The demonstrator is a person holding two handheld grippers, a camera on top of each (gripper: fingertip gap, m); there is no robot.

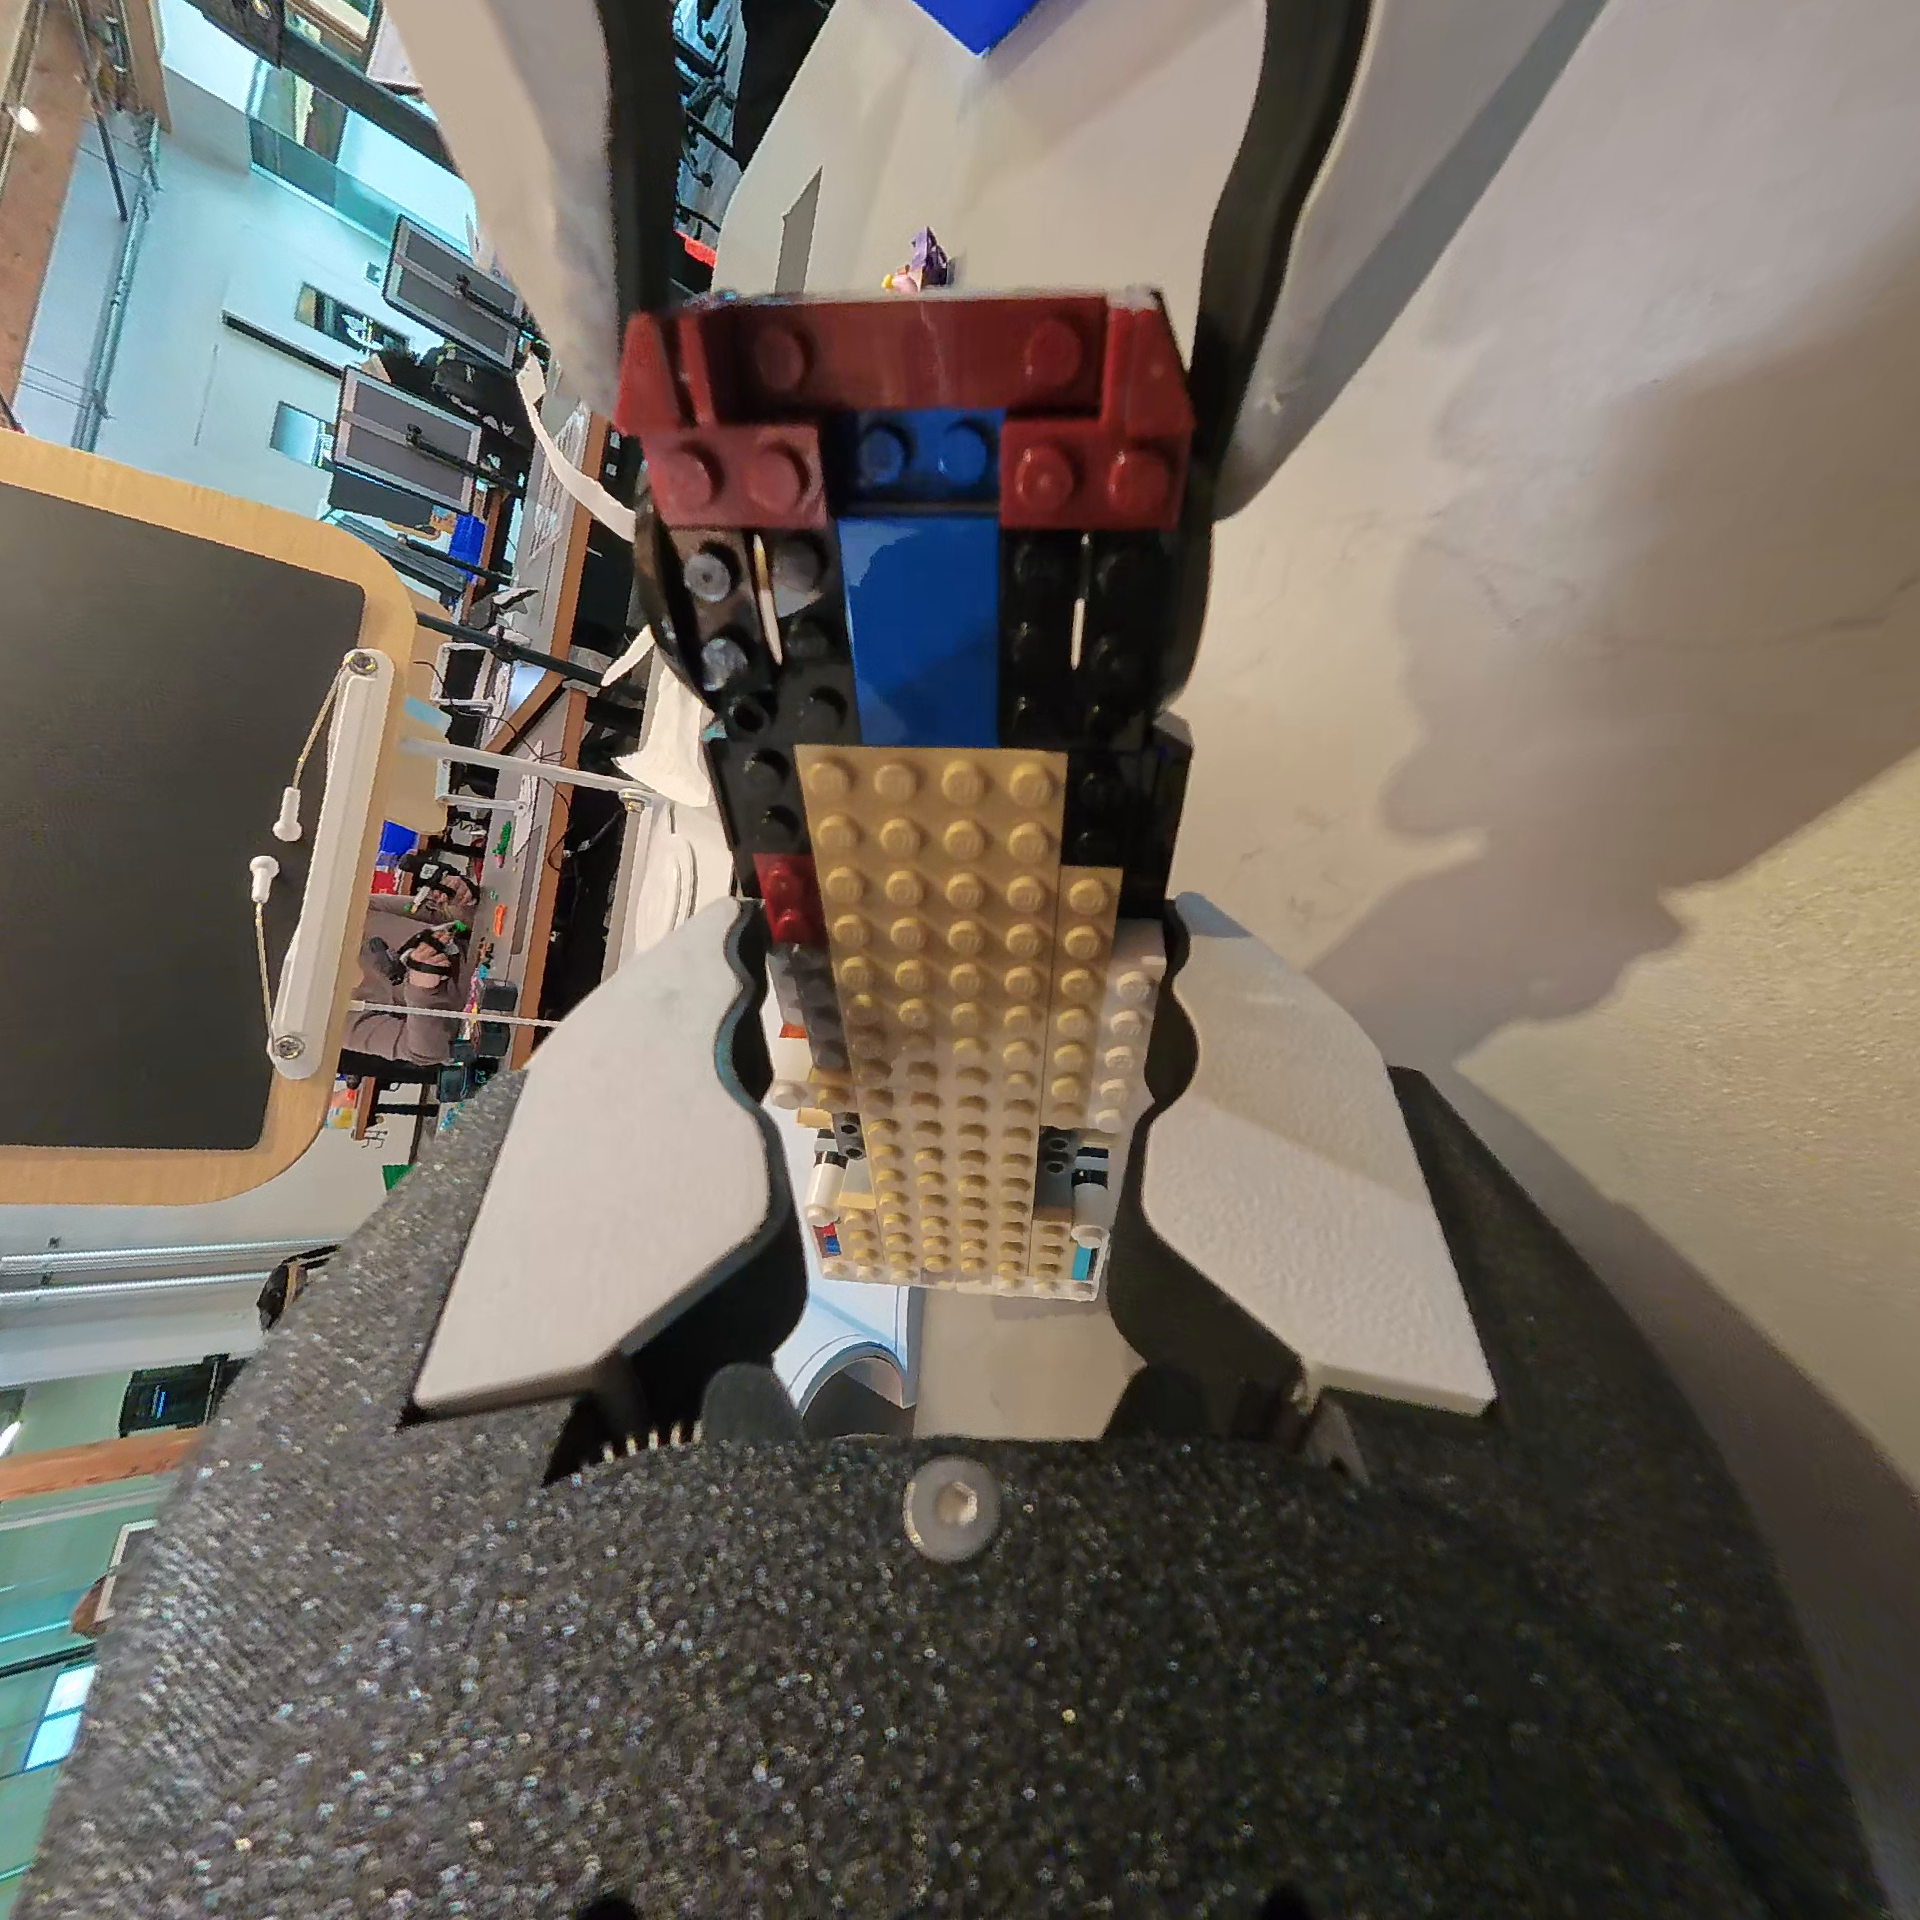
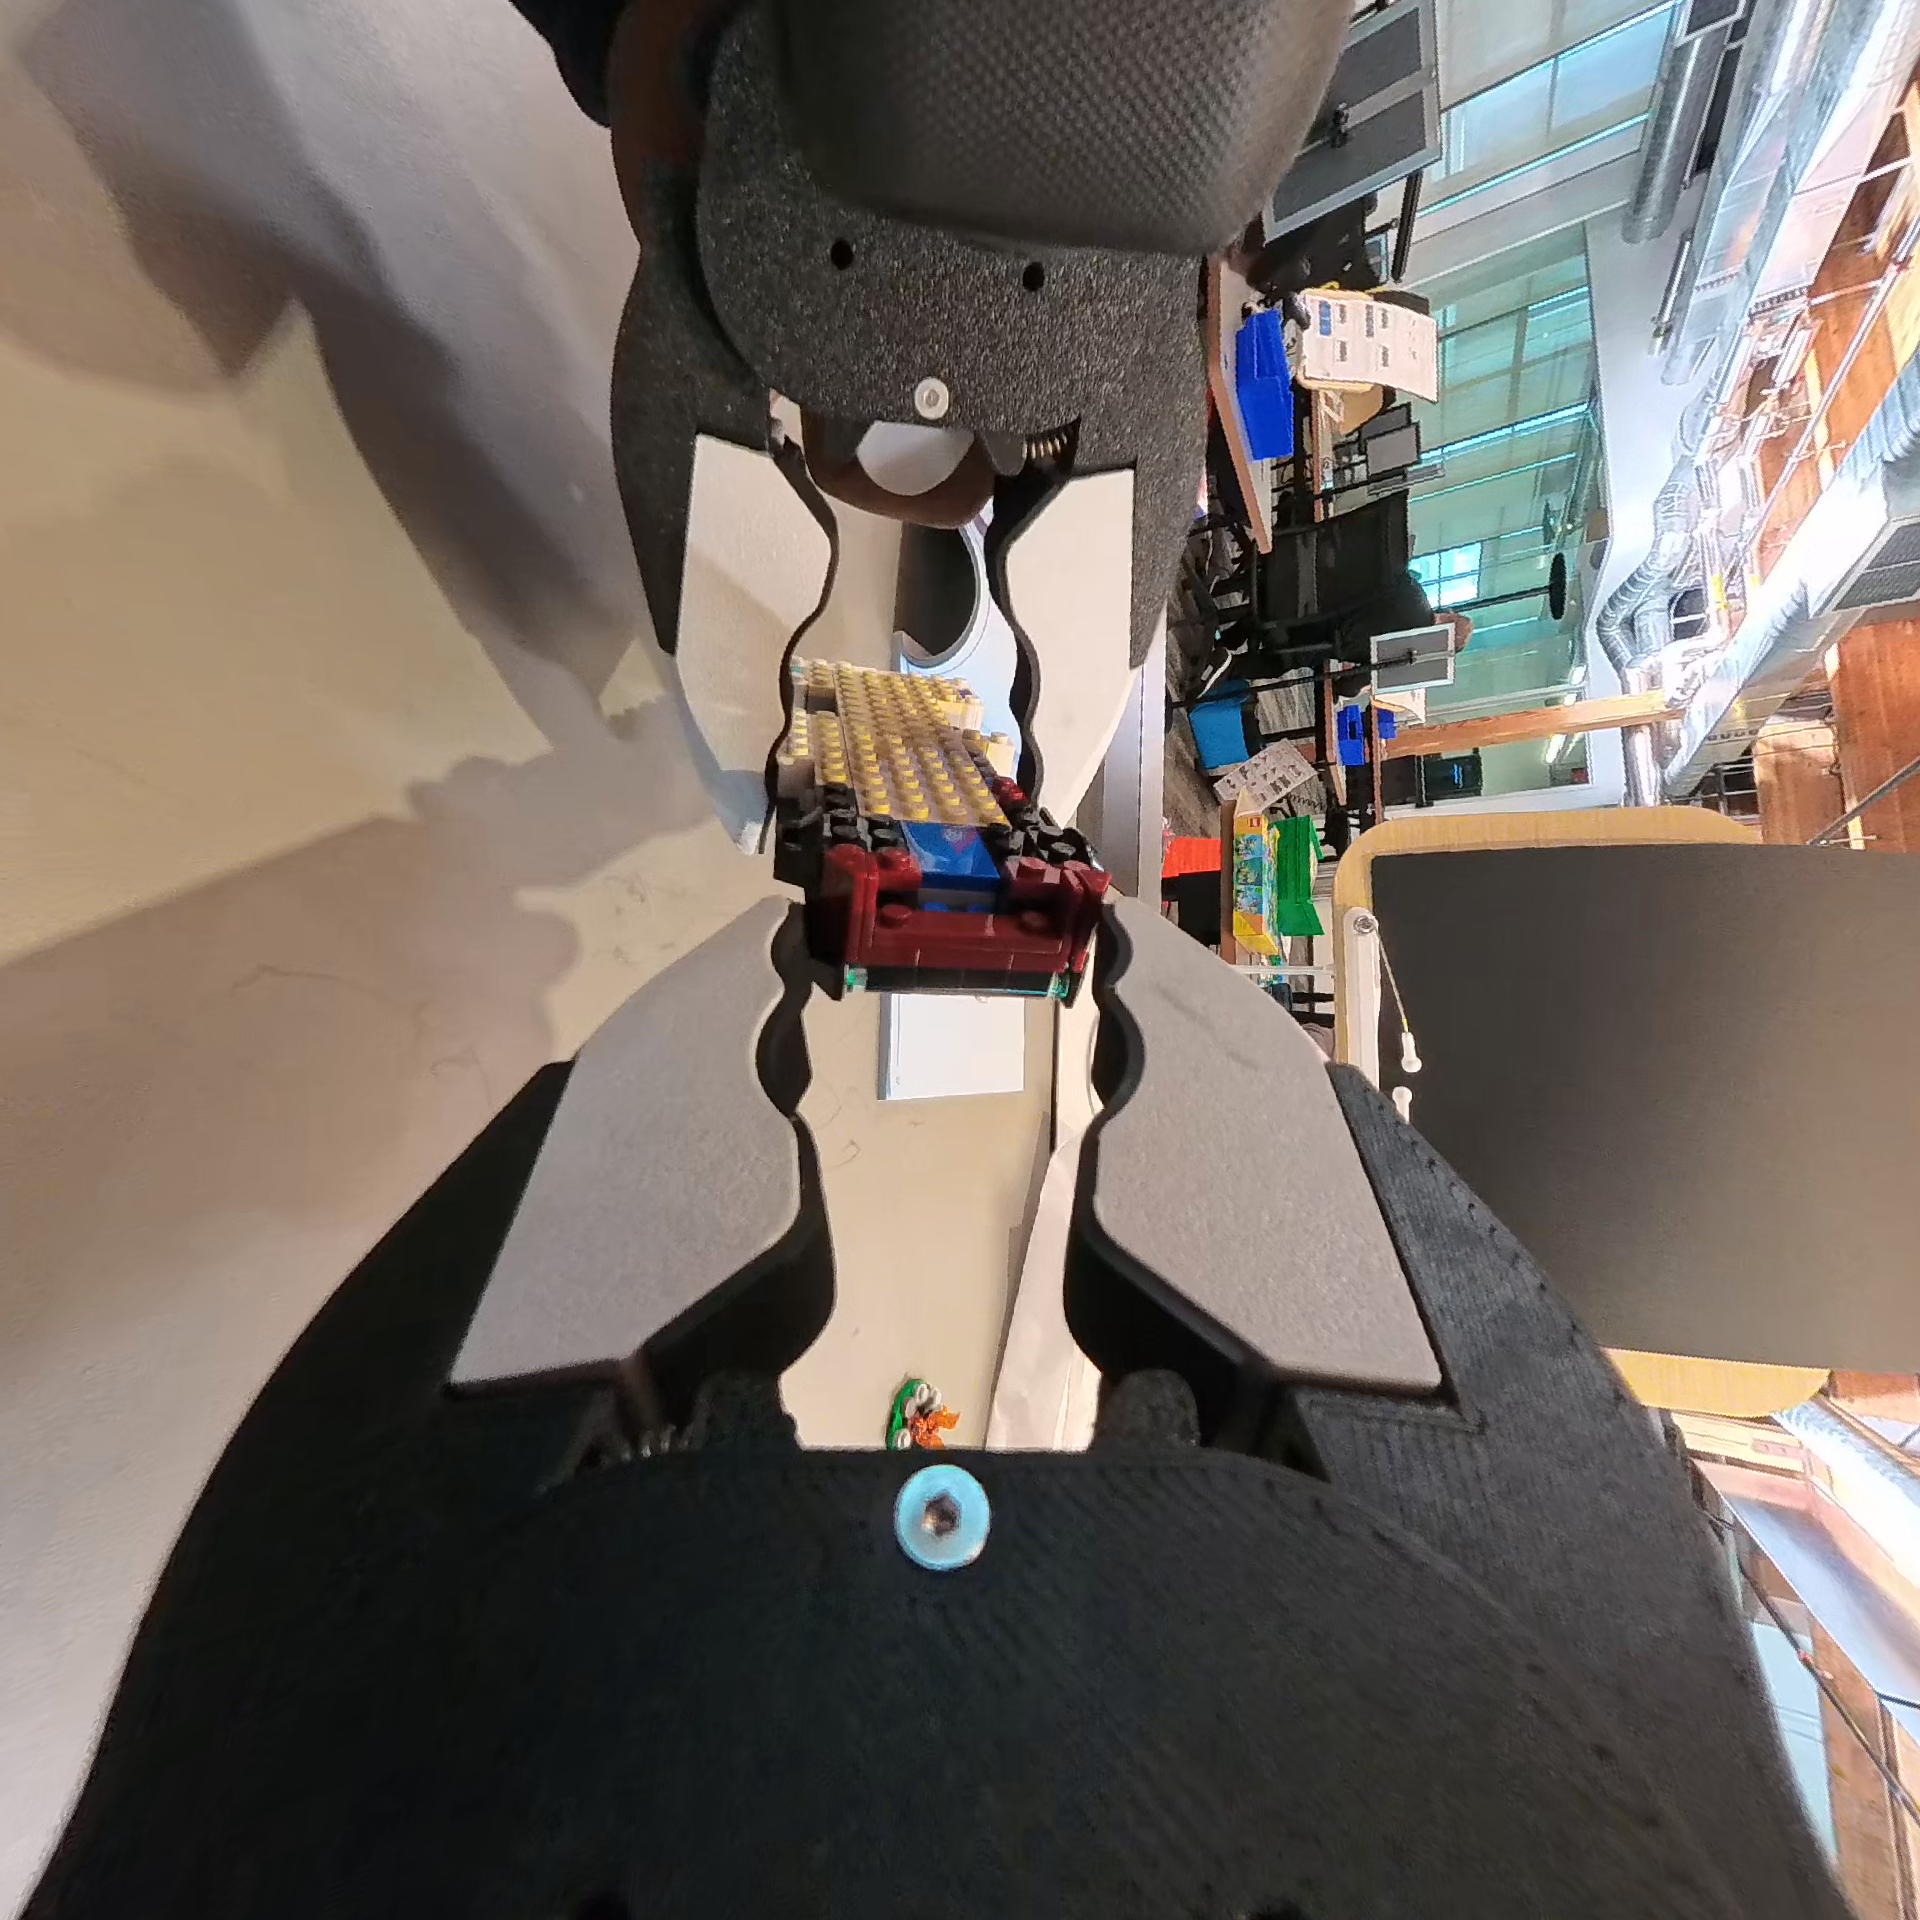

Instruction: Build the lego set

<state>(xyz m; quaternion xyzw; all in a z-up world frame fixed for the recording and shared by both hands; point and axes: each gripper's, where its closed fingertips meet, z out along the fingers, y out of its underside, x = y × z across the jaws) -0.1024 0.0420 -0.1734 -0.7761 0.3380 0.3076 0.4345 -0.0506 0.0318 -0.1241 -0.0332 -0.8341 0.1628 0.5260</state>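
A toy brick model (image 1: 925, 623) is held in the air between both grippers. It has a tan studded top, black sides, a blue centre strip and a dark red end. My left gripper (image 1: 961, 914) is shut on its tan and white end, with both pads pressed on the sides. My right gripper (image 2: 945, 925) faces it from the opposite side, and its pads sit against both sides of the dark red end (image 2: 966, 914). The right gripper also shows at the top of the left wrist view (image 1: 925, 436). The left gripper shows at the top of the right wrist view (image 2: 899, 810).
A cream tabletop (image 1: 1558, 520) lies behind the model. A small purple piece (image 1: 928, 255) and a green and orange piece (image 2: 920, 1418) lie on it. A chair with a black panel and wooden rim (image 2: 1662, 1091) stands beside the table. Other tables and a person (image 1: 405, 997) are far off. My right fingertips sit around 7 cm from my left ones.
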